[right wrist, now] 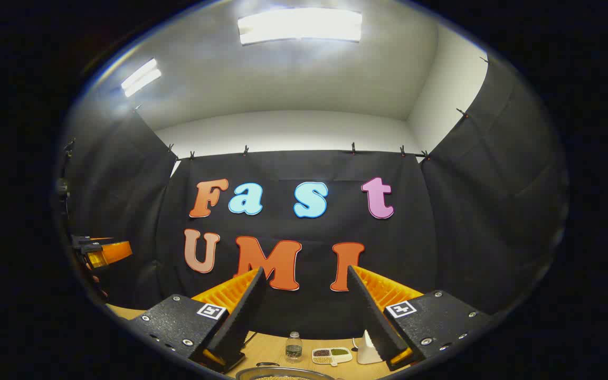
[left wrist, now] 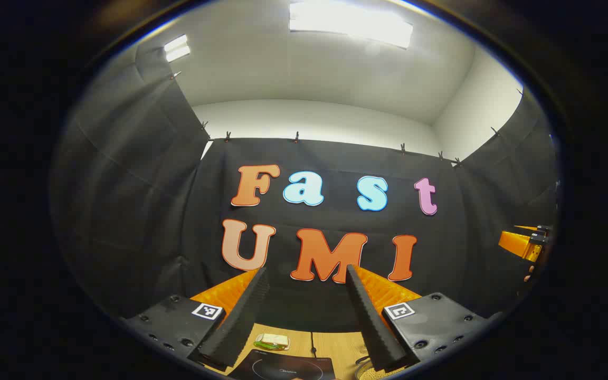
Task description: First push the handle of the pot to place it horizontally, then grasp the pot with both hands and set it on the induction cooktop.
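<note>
Wooden tabletop (left wrist: 335, 345) is seen low in both views. Left gripper (left wrist: 306, 274) is held raised with fingers spread, nothing between them; the induction cooktop (left wrist: 283, 367) lies below its fingers, near a small packet (left wrist: 271, 342). Right gripper (right wrist: 304, 274) is likewise spread and empty; the pot (right wrist: 283, 373) rim is seen at the bottom edge, with a small bottle (right wrist: 294, 345) and a divided dish (right wrist: 331, 355) behind it.
</note>
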The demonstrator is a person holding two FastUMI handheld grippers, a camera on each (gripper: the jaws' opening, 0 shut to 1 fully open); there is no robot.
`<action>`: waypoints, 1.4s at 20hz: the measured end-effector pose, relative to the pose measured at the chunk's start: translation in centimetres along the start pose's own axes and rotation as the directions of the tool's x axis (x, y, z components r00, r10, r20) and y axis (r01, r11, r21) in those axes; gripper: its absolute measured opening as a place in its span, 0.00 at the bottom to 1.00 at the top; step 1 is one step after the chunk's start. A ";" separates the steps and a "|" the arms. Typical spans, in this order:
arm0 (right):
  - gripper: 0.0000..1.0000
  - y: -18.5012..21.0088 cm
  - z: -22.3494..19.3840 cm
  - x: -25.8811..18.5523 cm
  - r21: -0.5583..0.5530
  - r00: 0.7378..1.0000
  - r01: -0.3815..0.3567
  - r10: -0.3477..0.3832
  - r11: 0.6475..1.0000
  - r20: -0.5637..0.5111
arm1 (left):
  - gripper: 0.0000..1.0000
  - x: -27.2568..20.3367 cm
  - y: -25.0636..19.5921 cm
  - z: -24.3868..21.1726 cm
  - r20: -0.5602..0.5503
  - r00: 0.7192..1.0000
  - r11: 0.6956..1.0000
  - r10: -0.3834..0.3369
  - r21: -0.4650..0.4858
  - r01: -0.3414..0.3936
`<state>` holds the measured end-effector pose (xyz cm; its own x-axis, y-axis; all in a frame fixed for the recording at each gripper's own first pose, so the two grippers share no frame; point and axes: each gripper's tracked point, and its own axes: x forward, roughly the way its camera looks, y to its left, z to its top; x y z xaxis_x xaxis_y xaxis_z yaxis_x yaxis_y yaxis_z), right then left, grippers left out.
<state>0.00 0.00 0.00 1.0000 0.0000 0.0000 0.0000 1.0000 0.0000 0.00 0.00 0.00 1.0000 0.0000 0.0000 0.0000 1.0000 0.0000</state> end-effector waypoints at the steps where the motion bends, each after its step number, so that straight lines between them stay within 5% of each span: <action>1: 0.94 -0.2 -0.1 0.0 0.001 1.000 0.003 -0.003 1.000 0.000 | 0.95 0.1 0.1 0.1 0.005 1.000 1.000 0.002 -0.003 -0.002; 20: 0.94 0.0 -0.1 -0.8 -0.022 1.000 0.011 -0.012 1.000 -0.009 | 0.94 -0.3 1.4 1.8 0.070 0.996 0.999 0.047 0.011 -0.048; 28: 0.94 -0.7 -3.6 -1.9 0.005 0.997 0.005 -0.004 1.000 -0.076 | 0.95 -0.5 2.4 1.1 0.086 0.993 0.996 0.083 -0.049 -0.079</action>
<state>-1.85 -0.68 -3.61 0.9971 -0.0045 -0.0760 0.0049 1.0000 0.0053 -0.46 2.37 1.05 0.9928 0.0835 0.0860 -0.0795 0.9956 -0.0491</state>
